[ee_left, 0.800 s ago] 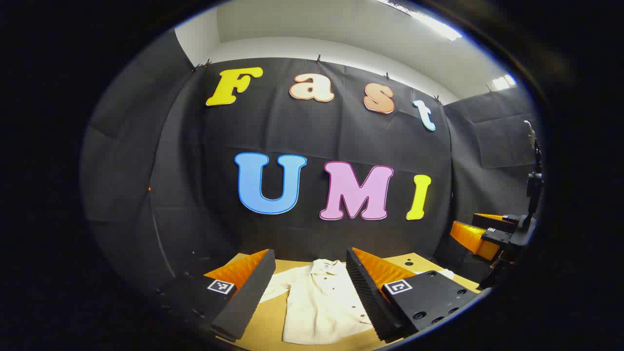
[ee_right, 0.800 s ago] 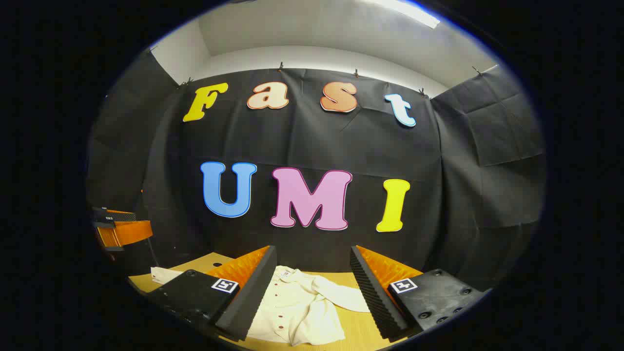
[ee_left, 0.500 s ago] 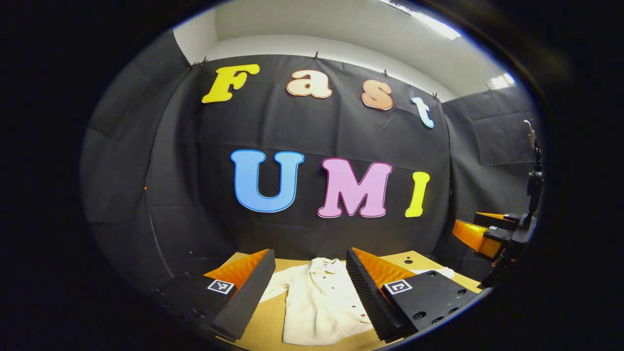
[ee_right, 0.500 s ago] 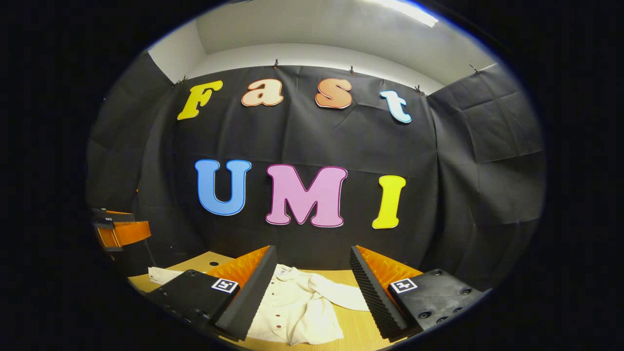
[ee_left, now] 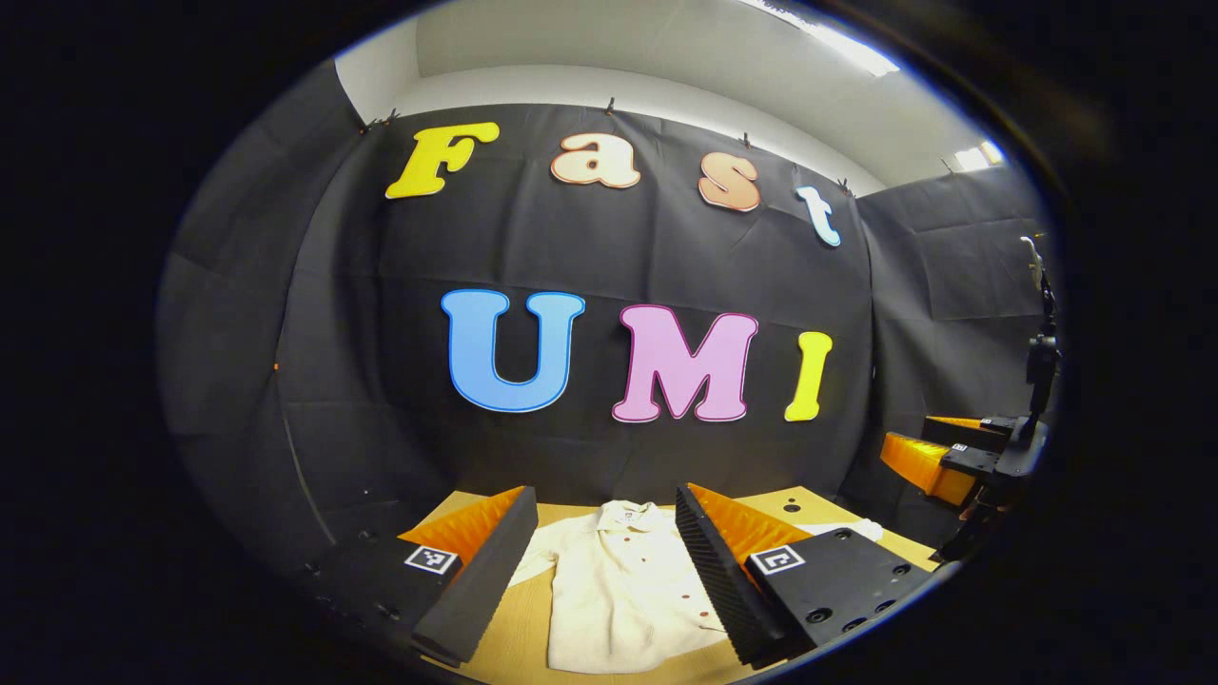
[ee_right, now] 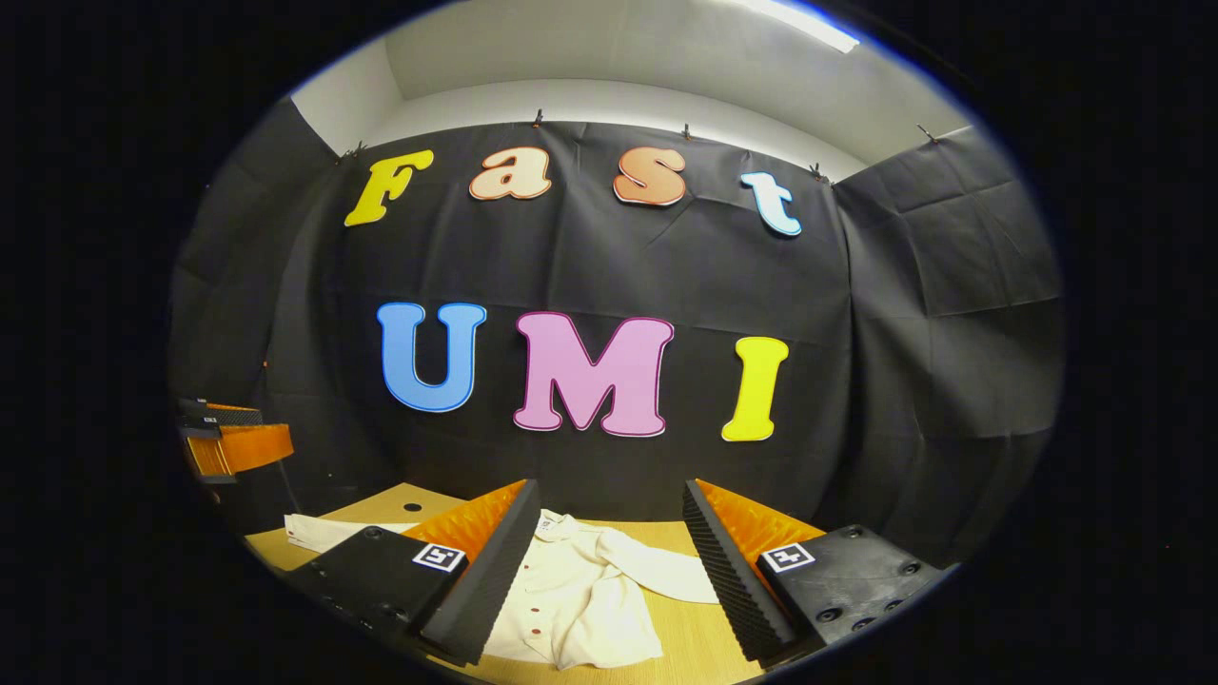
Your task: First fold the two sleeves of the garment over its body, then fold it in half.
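both grippers (ee_left: 604,561) (ee_right: 609,561) gaping, holding nothing, above cream shirt (ee_left: 618,595) flat on table (ee_left: 514,647) at 6 o'clock. risk: one sleeve (ee_right: 666,576) bunched, pinching extra layers drags the body.

A light wooden worktop (ee_left: 519,636) carries a cream button-front shirt (ee_left: 614,590), lying flat with its collar toward the booth's wall. In the right gripper view, one sleeve (ee_right: 666,576) lies spread on the worktop (ee_right: 699,637).
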